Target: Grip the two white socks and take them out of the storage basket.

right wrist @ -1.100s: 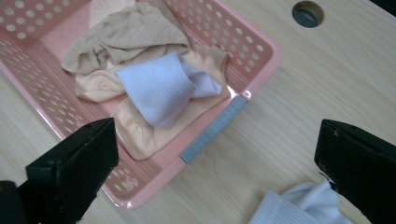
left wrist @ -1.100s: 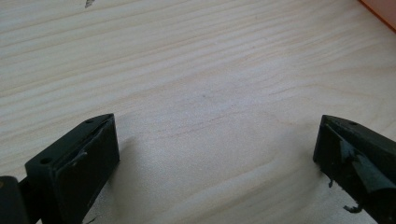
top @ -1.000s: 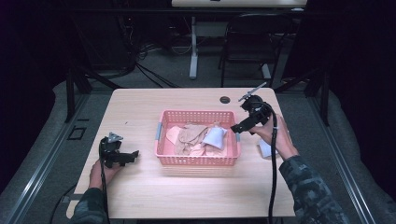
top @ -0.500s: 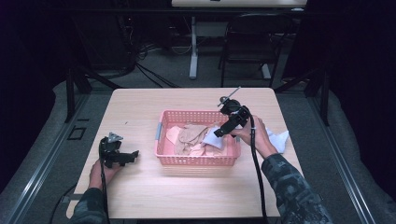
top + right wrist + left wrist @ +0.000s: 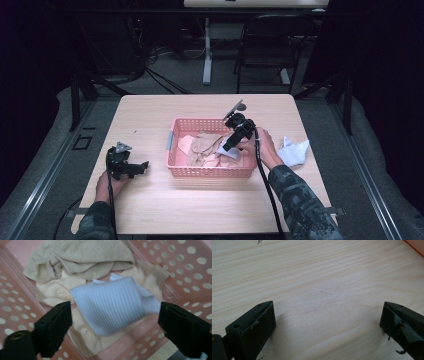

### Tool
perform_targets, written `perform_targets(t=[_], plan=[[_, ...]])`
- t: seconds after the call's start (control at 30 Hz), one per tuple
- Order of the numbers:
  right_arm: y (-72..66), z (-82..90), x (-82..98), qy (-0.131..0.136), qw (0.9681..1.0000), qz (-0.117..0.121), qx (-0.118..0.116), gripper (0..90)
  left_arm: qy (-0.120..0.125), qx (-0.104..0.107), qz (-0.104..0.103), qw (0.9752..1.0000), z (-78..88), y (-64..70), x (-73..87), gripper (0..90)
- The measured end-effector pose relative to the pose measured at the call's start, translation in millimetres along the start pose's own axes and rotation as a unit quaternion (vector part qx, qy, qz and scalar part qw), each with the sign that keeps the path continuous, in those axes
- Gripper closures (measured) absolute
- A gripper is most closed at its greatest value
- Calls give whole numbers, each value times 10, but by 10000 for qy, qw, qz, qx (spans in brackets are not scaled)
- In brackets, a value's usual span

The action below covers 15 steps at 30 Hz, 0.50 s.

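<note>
High view: pink perforated basket [image 5: 172,145] at table centre, holding beige and tan socks [image 5: 200,145]; right gripper [image 5: 226,148] has moved from the table's right edge into the basket's right end since a second ago, jaws spread wide around a pale-blue ribbed sock [image 5: 112,305], not yet closed; second blue sock [image 5: 294,151] lies right of the basket, likely just deposited; left gripper [image 5: 141,166] unchanged, open, resting near left.
</note>
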State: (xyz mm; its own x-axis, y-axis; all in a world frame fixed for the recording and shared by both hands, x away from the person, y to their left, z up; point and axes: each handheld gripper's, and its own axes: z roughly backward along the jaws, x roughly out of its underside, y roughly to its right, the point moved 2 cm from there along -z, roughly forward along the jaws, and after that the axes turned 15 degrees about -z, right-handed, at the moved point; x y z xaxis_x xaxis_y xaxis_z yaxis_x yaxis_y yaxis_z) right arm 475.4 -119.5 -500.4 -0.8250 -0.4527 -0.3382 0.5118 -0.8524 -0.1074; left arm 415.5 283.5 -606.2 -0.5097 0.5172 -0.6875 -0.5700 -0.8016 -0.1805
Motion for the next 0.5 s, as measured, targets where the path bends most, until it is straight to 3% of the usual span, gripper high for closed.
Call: perform_targets(t=[0.07,0.2,0.23,0.33,0.43,0.47,0.5], plan=[[-10,-37,-7,-59,9999,-52,69,149,-1,0,-2,10000,0,0,0,1],[0,-119,-1,-215,9996,-60,189,322,0,0,-2,10000,0,0,0,1],[0,-119,-1,-215,9996,-60,189,322,0,0,-2,10000,0,0,0,1],[10,-168,19,-265,9994,-105,212,516,1,1,0,10000,0,0,0,1],[25,-177,20,-268,9994,-62,231,585,0,1,0,10000,0,0,0,1],[30,-178,24,-240,9994,-62,221,671,0,0,-2,10000,0,0,0,1],[30,-176,24,-239,9994,-57,235,696,0,1,-1,10000,0,0,0,1]])
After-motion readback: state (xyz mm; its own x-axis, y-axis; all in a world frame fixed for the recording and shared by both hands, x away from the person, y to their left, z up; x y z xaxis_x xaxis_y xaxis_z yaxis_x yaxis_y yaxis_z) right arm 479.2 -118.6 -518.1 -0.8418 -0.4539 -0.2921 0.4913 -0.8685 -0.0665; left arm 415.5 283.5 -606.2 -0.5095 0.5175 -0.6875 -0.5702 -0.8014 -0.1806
